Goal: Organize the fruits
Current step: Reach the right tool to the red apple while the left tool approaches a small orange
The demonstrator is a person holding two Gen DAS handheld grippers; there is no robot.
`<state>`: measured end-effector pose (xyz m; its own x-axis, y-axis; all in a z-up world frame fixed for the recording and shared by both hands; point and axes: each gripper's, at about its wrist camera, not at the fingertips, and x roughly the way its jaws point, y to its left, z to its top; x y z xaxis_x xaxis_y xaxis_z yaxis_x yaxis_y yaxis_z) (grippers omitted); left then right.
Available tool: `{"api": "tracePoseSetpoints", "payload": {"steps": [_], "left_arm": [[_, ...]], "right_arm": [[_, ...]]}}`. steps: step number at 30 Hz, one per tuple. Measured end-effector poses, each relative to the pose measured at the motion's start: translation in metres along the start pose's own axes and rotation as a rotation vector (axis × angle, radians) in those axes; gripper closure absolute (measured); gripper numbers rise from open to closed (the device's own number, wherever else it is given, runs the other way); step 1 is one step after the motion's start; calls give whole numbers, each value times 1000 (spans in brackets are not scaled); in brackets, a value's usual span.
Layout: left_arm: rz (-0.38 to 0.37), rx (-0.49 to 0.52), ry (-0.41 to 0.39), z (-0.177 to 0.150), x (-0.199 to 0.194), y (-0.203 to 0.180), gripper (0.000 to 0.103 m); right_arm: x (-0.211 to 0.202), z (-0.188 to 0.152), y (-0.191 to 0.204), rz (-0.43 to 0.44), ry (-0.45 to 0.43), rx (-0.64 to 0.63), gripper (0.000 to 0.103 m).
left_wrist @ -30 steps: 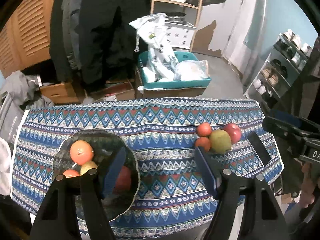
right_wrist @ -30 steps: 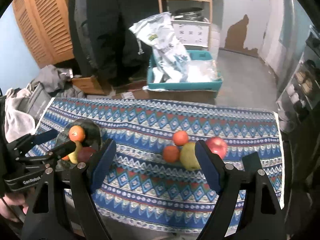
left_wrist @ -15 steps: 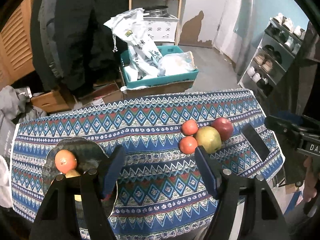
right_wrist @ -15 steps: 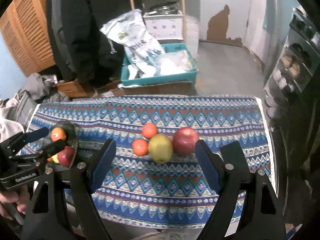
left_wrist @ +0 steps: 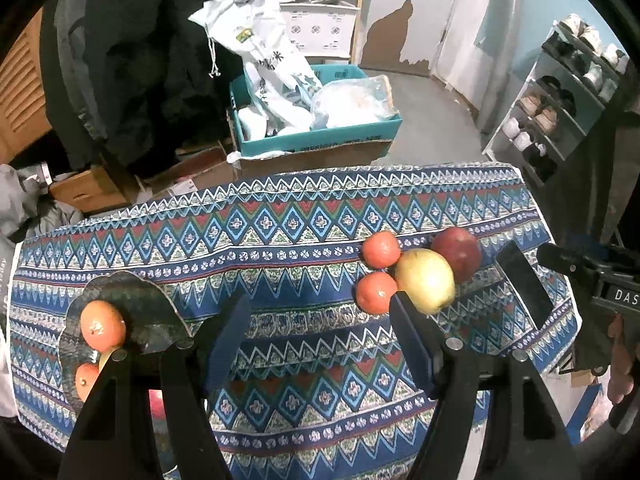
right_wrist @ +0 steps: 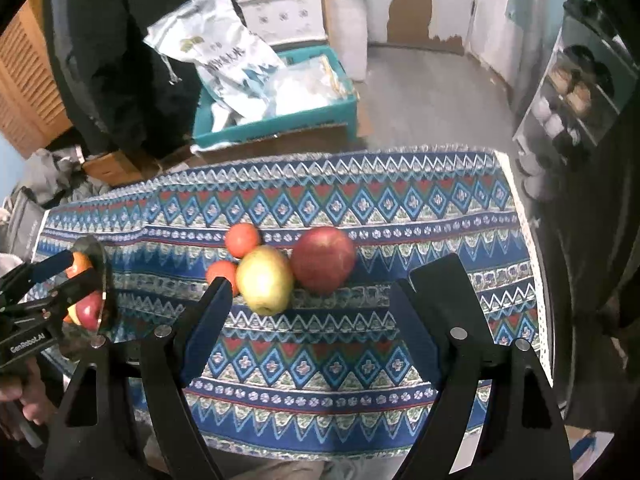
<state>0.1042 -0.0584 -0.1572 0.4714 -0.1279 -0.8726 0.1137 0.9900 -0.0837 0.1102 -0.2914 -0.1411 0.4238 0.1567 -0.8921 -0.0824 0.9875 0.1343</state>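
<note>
On the patterned tablecloth (left_wrist: 280, 232) lie two small oranges (left_wrist: 381, 249) (left_wrist: 375, 292), a yellow-green apple (left_wrist: 426, 280) and a red apple (left_wrist: 458, 254), close together. In the right wrist view the yellow-green apple (right_wrist: 265, 279) and red apple (right_wrist: 323, 259) lie just ahead of my open, empty right gripper (right_wrist: 316, 316). A dark glass plate (left_wrist: 132, 300) at the left holds an orange (left_wrist: 102, 325) and more fruit. My left gripper (left_wrist: 320, 340) is open and empty, between plate and pile.
The right gripper (left_wrist: 592, 276) shows at the right edge of the left wrist view. Beyond the table's far edge stand a teal box (left_wrist: 320, 136) with white bags, cardboard boxes, hanging dark clothes and a shoe rack (left_wrist: 560, 100) at the right.
Both grippers have shifted to the right and closer to the loose fruit pile. The plate has slid to the left of the left wrist view. Both stay open.
</note>
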Motion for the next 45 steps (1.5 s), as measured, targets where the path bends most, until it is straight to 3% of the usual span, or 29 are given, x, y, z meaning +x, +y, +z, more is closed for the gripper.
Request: {"api": "tracePoseSetpoints", "payload": {"steps": [22, 33, 40, 45], "left_arm": [[-27, -71, 111, 10, 90, 12, 30], [-45, -116, 145, 13, 110, 23, 30], [-70, -100, 160, 11, 116, 14, 30], [-99, -72, 161, 8, 116, 4, 30]], "right_arm": [[115, 15, -25, 62, 195, 121, 21], [146, 14, -28, 54, 232, 155, 21], [157, 10, -41, 129, 234, 232, 21], [164, 4, -40, 157, 237, 246, 29]]}}
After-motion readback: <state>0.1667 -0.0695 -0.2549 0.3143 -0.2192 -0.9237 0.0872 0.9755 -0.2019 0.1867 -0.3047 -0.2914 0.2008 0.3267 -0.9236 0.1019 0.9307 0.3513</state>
